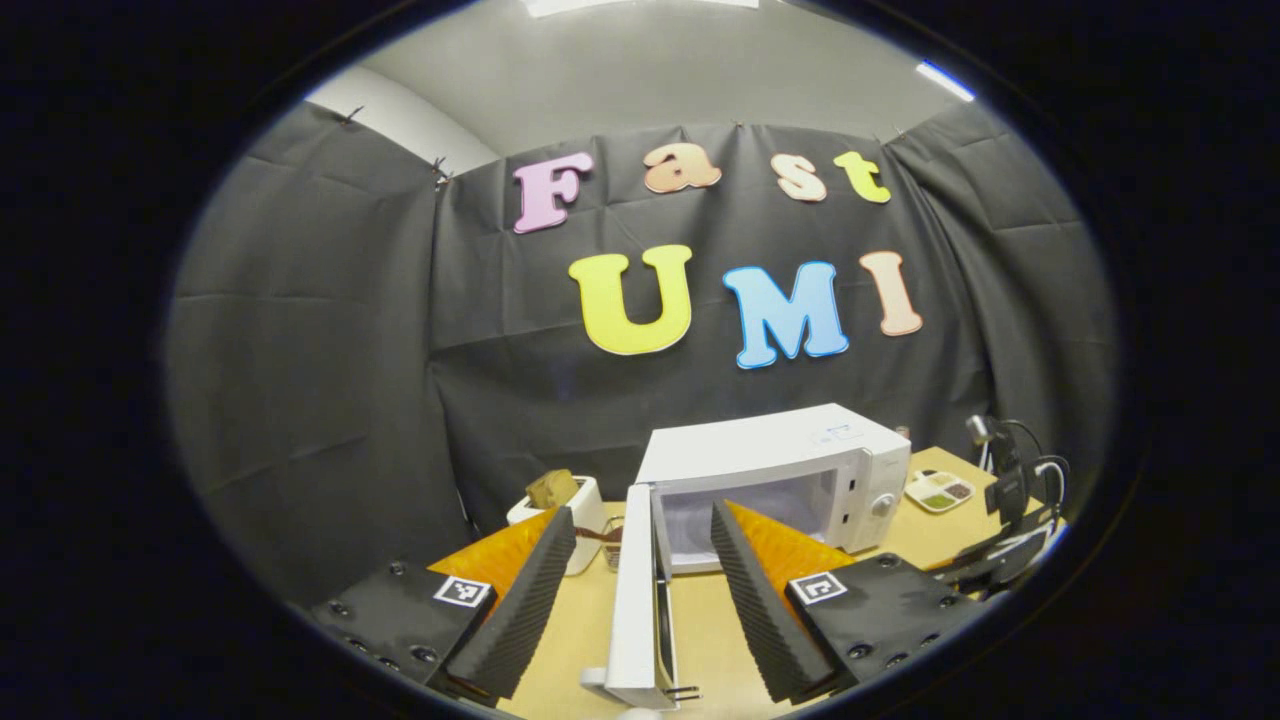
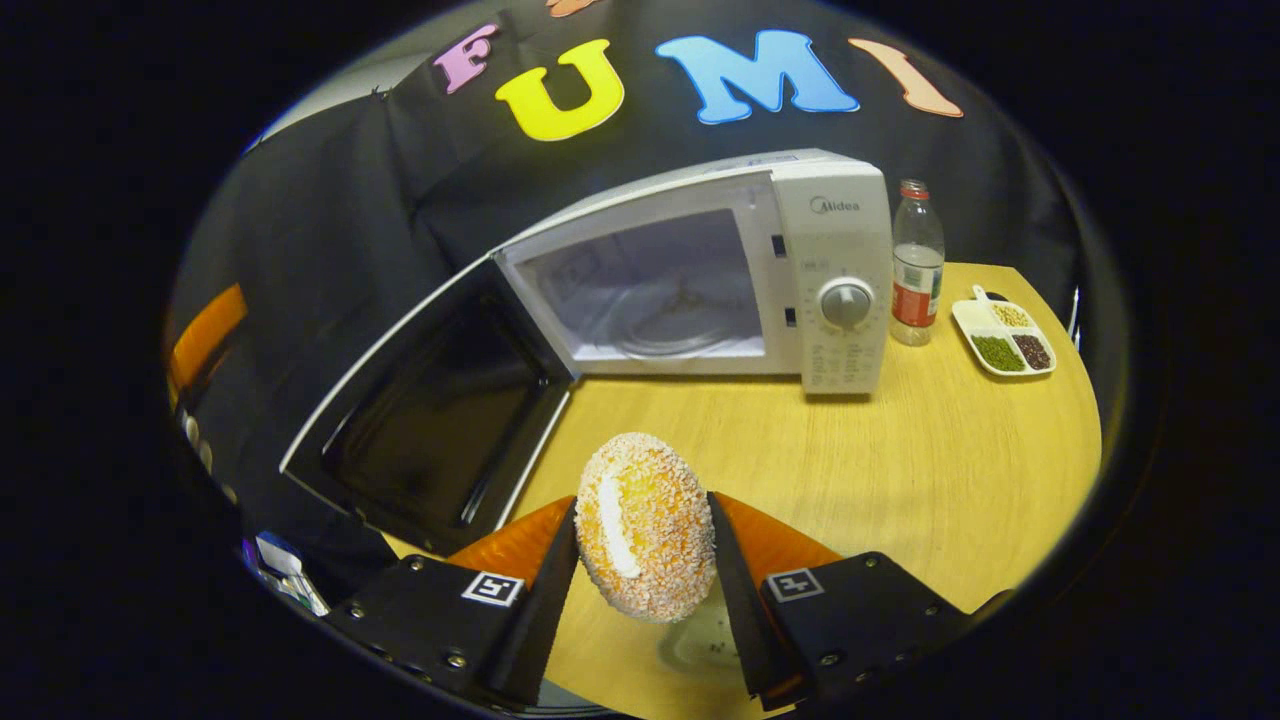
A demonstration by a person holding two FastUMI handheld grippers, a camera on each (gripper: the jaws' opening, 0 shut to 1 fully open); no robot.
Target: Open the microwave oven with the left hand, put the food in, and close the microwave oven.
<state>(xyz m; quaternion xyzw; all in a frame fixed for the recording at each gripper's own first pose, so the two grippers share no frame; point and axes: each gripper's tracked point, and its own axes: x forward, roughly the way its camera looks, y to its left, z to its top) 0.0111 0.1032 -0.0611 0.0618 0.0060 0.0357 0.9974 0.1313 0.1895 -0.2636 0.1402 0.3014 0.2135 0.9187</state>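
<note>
In the right gripper view: right gripper (image 2: 640, 560) clamped on the food, a crumb-coated bun (image 2: 645, 525) with a pale cream seam, both fingers (image 2: 545, 590) pressed against its sides, held above the wooden table (image 2: 900, 450). Beyond it, white microwave (image 2: 760, 270) standing at the far side of the table, its door (image 2: 430, 410) swung wide to the left, cavity and round turntable (image 2: 665, 335) exposed. Just right of the microwave, 1 clear bottle (image 2: 917, 262) with a red cap; farther right, a white divided dish (image 2: 1003, 338) with 3 compartments of grains.

In the left gripper view: left gripper (image 1: 640, 590) with jaws apart, straddling the near edge of the open door (image 1: 637, 600), seen edge-on; touching or not, cannot tell. Microwave (image 1: 790, 470) beyond, cavity facing near. To the left of the door, a white container (image 1: 580, 510) with a brown lump on top. Divided dish (image 1: 938, 490) at the far right.
</note>
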